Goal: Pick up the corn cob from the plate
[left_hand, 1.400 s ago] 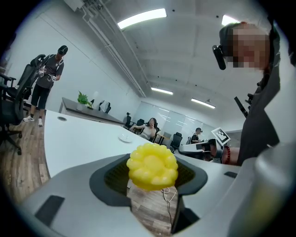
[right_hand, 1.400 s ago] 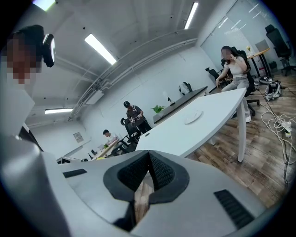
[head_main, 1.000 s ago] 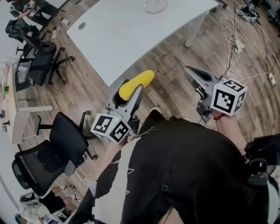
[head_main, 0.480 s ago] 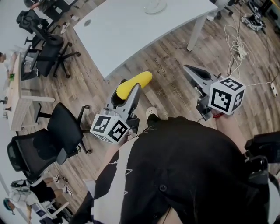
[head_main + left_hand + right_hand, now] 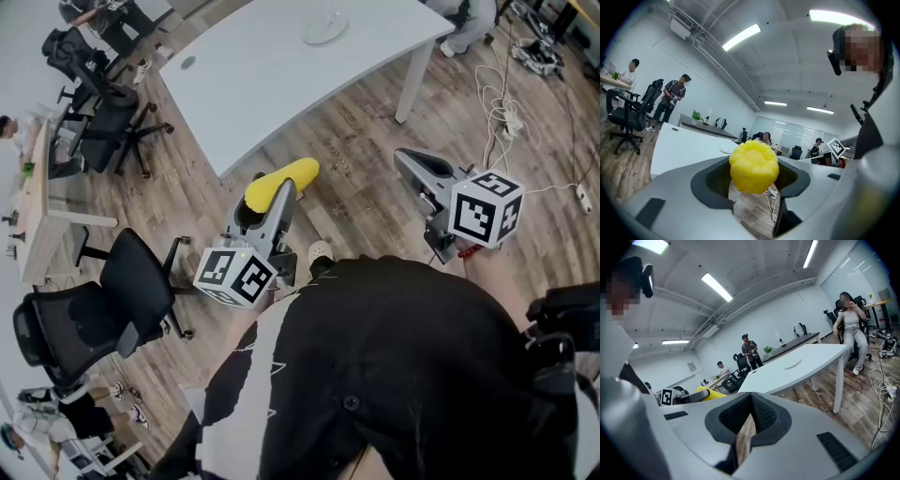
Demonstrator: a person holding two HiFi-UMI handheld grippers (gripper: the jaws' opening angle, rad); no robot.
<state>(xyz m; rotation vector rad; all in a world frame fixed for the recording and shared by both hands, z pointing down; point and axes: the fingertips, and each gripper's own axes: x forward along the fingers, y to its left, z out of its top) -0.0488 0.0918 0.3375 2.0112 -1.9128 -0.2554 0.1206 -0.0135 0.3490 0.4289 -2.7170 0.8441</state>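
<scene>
Since a second ago you have drawn back from the desk (image 5: 262, 75): more of its top shows in the head view, and the plate (image 5: 325, 28) is now in full sight, bare and well away from both arms. Your left hand-held gripper (image 5: 263, 207) is clamped on the corn (image 5: 282, 181), which hangs over the wooden floor (image 5: 366, 202), far from the plate, so the lift itself looks done. The jaws grip the cob near one end, and most of it sticks out past the tips; in the left gripper view its rounded end sits squarely between the dark pads. That long overhang is the thing to mind: it could lever the cob loose if you dip or twist the wrist. Keep the squeeze even, hold the tool about level, and move smoothly without jerks. Your right hand-held gripper (image 5: 409, 163) is closed on nothing, its pads meeting at the tip; keep it off to the side, clear of the cob.
</scene>
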